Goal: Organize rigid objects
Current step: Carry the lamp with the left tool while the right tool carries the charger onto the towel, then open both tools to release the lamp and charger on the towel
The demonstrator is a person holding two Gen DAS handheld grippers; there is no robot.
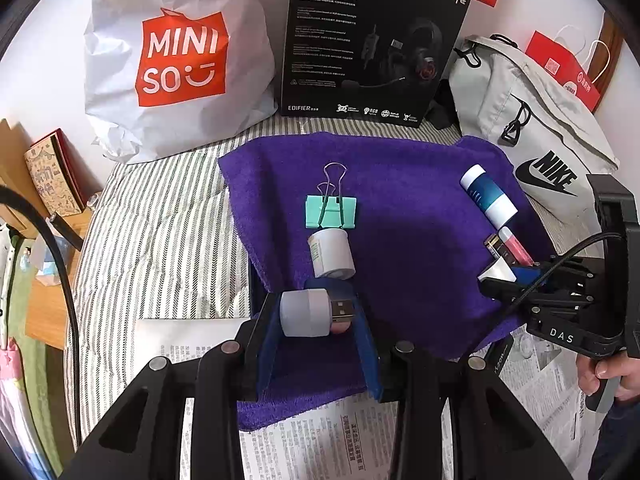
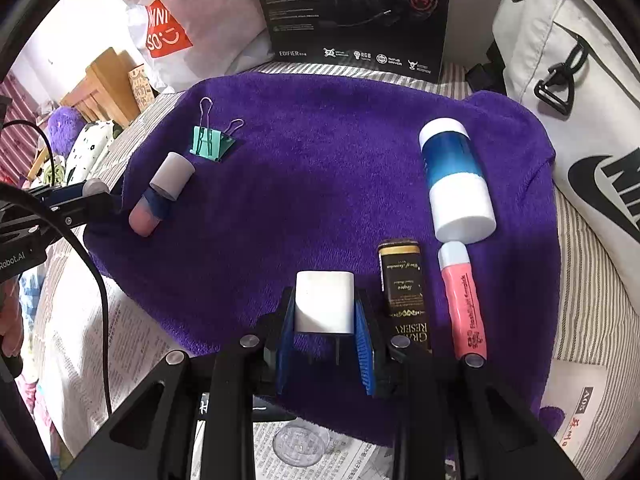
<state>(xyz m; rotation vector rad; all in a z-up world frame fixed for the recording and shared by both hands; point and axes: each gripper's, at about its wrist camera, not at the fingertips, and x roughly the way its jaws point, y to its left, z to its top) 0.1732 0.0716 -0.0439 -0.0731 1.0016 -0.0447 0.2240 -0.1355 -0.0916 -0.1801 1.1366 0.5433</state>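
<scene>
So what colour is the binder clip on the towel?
Mint green body with silvery wire handles; the binder clip shows best in the left wrist view, lying on the purple towel.

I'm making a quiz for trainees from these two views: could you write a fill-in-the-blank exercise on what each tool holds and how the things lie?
1. The left tool is shut on a USB plug with a ____ body.
2. The right tool grips a ____ block.
3. The mint binder clip lies on the ____ towel.
4. The pink tube lies next to a ____ box.

Missing words: white; white; purple; black
</scene>
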